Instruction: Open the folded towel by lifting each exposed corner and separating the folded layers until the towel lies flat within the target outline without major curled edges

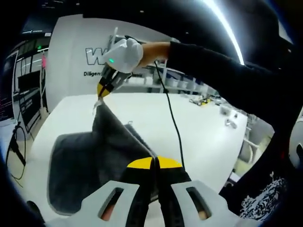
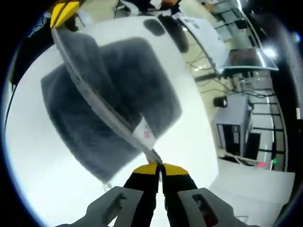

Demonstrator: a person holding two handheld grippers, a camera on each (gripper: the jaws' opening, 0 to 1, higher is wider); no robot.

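A dark grey towel (image 1: 90,161) lies partly on the white table (image 1: 199,127), one edge lifted and stretched taut between both grippers. My left gripper (image 1: 155,163), yellow-tipped, is shut on the near corner of that edge. The right gripper (image 1: 103,90), held by a gloved hand, pinches the far corner high above the table. In the right gripper view my right gripper (image 2: 158,167) is shut on the towel's corner by a white label (image 2: 143,133); the towel (image 2: 113,94) hangs below, and the left gripper (image 2: 64,10) holds the other end at the top left.
A black cable (image 1: 171,113) runs across the table from the right gripper. Small objects (image 1: 229,116) sit at the table's far right edge. Shelves and a white wall with lettering (image 1: 94,56) stand behind. A black pad (image 2: 154,27) and monitors (image 2: 241,56) lie beyond the table.
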